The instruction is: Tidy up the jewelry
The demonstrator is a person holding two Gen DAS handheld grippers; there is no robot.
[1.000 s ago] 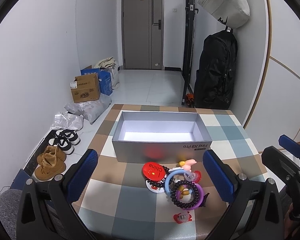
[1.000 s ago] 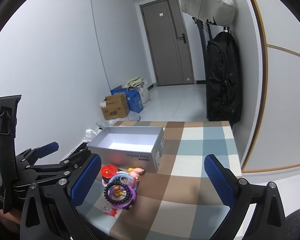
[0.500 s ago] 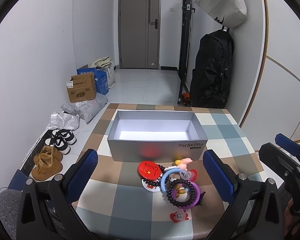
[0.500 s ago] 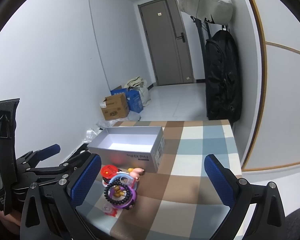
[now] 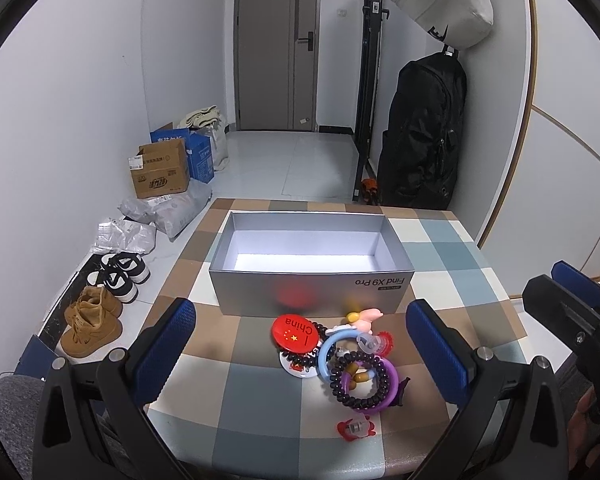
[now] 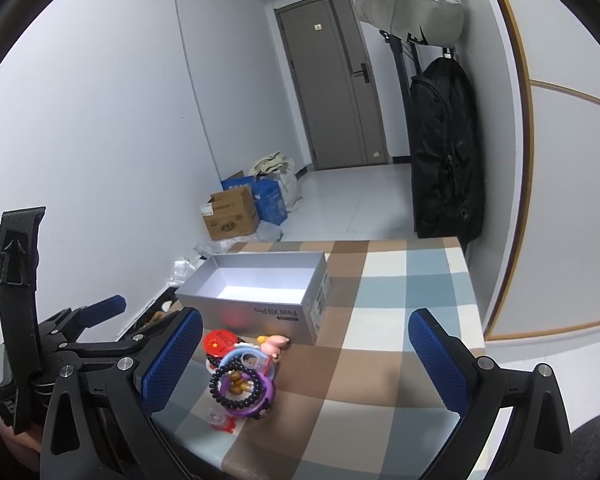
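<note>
Jewelry pile (image 6: 240, 376) lies beside silver box (image 6: 256, 292).

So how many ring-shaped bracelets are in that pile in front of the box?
3: a blue bangle nearest the silver box, a purple bangle nearer the camera, and a dark beaded bracelet lying over both. Another beaded strand under the red badge may be a fourth.

1 grey box (image 5: 312, 288), 1 red badge (image 5: 294, 334), 2 bead bracelets (image 5: 360, 380), 2 shoe pairs (image 5: 104, 304)

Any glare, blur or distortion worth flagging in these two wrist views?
Left wrist: sharp, strong fisheye vignette; red badge mirrors as a blurry red patch on the glossy grey box front. Right wrist: walls and door bow heavily; box floor glows brightly.
</note>
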